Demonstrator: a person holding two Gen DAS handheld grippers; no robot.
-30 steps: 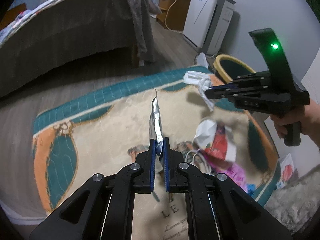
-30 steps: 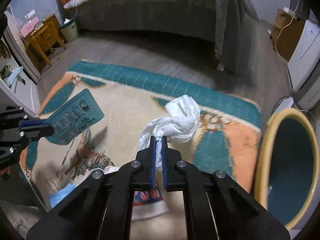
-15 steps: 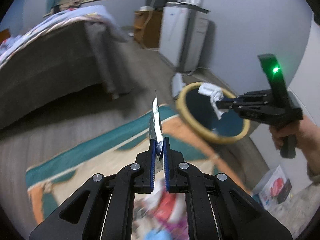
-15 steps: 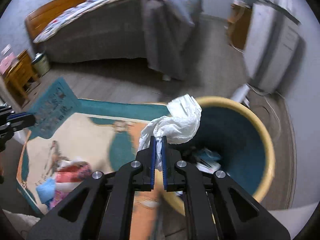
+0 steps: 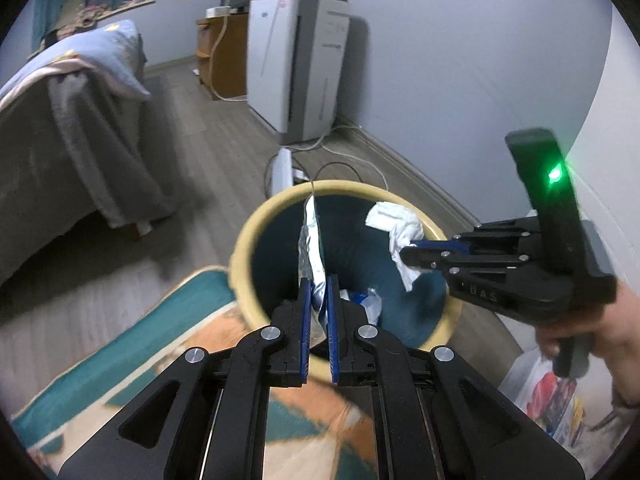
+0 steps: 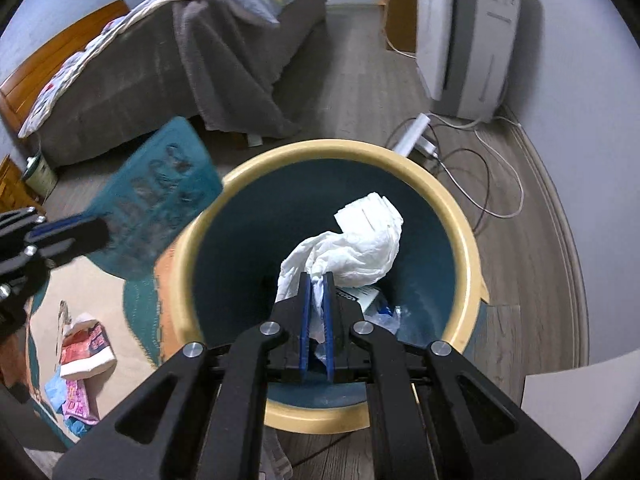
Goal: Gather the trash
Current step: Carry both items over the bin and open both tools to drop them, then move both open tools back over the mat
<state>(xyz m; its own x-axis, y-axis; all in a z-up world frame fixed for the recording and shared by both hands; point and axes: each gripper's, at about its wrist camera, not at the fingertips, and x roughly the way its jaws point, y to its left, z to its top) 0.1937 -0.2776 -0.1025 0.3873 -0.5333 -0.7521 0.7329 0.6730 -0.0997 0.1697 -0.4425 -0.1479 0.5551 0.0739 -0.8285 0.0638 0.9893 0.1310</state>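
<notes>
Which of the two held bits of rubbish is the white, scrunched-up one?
The crumpled tissue in the right gripper; the left gripper pinches a flat teal wrapper.

the bin (image 6: 468, 240) stands on the floor at the rug's (image 5: 120, 364) edge; bed (image 6: 180, 68) at ten o'clock, appliance (image 6: 468, 36) at one (cables (image 6: 492, 168) between), wrappers (image 6: 82, 354) at eight.
</notes>
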